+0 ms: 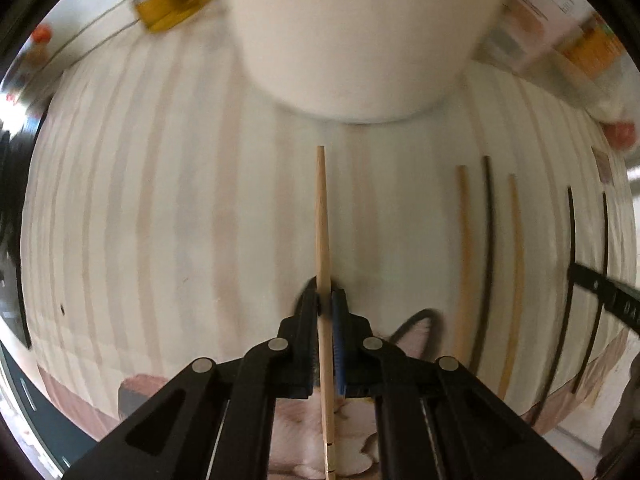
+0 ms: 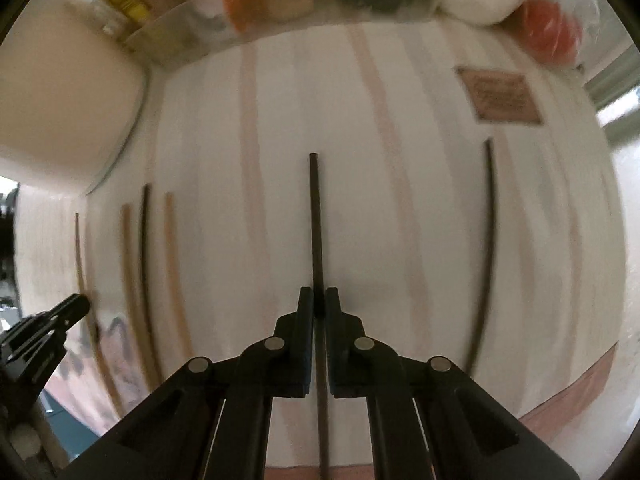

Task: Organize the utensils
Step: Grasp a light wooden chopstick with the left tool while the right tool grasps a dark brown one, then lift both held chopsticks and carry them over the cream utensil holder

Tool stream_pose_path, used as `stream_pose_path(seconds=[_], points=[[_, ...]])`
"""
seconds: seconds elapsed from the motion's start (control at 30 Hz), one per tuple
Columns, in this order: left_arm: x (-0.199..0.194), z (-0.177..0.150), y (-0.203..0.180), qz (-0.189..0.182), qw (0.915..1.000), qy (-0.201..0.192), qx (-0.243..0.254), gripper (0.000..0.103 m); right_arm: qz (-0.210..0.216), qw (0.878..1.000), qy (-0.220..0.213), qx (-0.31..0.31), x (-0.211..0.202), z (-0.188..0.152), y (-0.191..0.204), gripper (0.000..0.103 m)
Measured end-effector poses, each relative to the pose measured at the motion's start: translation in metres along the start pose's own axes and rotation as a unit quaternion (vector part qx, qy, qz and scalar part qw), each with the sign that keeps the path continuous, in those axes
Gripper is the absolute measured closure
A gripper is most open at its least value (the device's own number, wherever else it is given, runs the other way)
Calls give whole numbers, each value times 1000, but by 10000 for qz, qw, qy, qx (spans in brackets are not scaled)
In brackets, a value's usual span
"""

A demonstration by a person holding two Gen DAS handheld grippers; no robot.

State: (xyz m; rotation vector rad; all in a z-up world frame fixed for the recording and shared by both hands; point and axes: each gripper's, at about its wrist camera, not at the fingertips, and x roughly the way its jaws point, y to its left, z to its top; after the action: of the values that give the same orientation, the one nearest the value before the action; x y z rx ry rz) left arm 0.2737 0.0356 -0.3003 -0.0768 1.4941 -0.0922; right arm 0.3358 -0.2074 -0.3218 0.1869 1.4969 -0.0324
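Chopsticks being gripped in both tools: left gripper (image 1: 326, 300) pinching wooden chopstick (image 1: 322, 216), tip pointing toward white container (image 1: 360, 40); further pale and dark sticks (image 1: 486, 260) lying alongside on striped cloth (image 1: 160, 200); right gripper (image 2: 319, 300) clamping dark chopstick (image 2: 316, 220).

We see a striped cloth (image 1: 160, 200) covering the table, with a brown label patch (image 2: 498, 96) near its far right corner. A large white container (image 1: 352, 36) stands at the far edge. Beside it, an amber bottle (image 1: 172, 8); a red fruit (image 2: 548, 32) sits at the far right corner.
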Motion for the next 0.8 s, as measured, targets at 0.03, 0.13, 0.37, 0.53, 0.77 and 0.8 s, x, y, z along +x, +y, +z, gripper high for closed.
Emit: stream_pose_path(seconds=[0.03,0.13,0.37,0.53,0.77,0.8], points=[[1,-2,7,-57,9999,57,-110,98,142,9999,66,29,3,-3,1,98],[4,-8,16,-246,9992,200,-253,98,104,9998,103,-100,5,-8,8,98],[4,-11,26,-627,9965,505,-202,94,-2,9989,374,-287,11,-2,15,97],[4,-17,21,-506,9974,507,7,92,-177,9973,472,-534,10,6,40,95],[7,-29,-8,-332,9966,651,371,92,-335,9946,612,-763,17,5,64,92],[5,-29,-10,-304,9967,622,415,95,-352,9945,587,-792,18,4,65,92]])
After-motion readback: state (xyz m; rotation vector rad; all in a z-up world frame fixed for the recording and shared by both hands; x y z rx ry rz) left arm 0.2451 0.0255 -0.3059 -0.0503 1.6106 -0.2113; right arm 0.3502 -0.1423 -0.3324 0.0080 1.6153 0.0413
